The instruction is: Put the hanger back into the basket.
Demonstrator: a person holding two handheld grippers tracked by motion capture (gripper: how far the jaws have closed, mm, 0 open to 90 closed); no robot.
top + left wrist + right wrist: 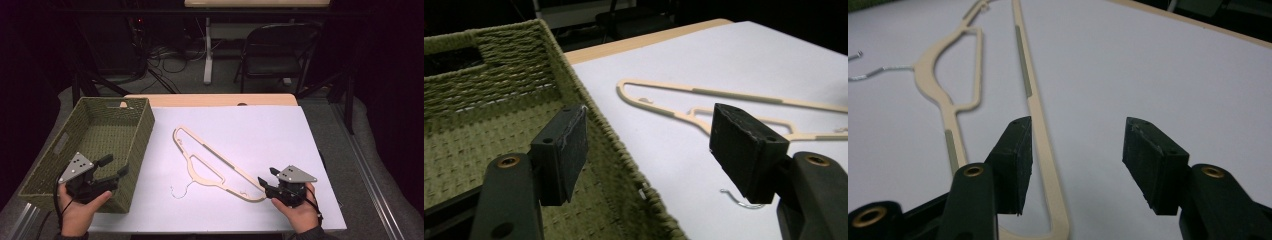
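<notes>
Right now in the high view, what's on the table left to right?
Green woven basket with the left claw over its near right corner → beige hanger flat on the white sheet → right claw at the hanger's near end, jaws open.

One hanger [215, 162] lies on the table [280, 145], cream with one metal hook [181, 192]; one green woven basket [132, 150] stands at the left; two hand-held grippers, the left hand-held gripper [114, 166] and the right hand-held gripper [266, 179], each with two black jaws; one folding chair [275, 50] stands beyond the table.
</notes>
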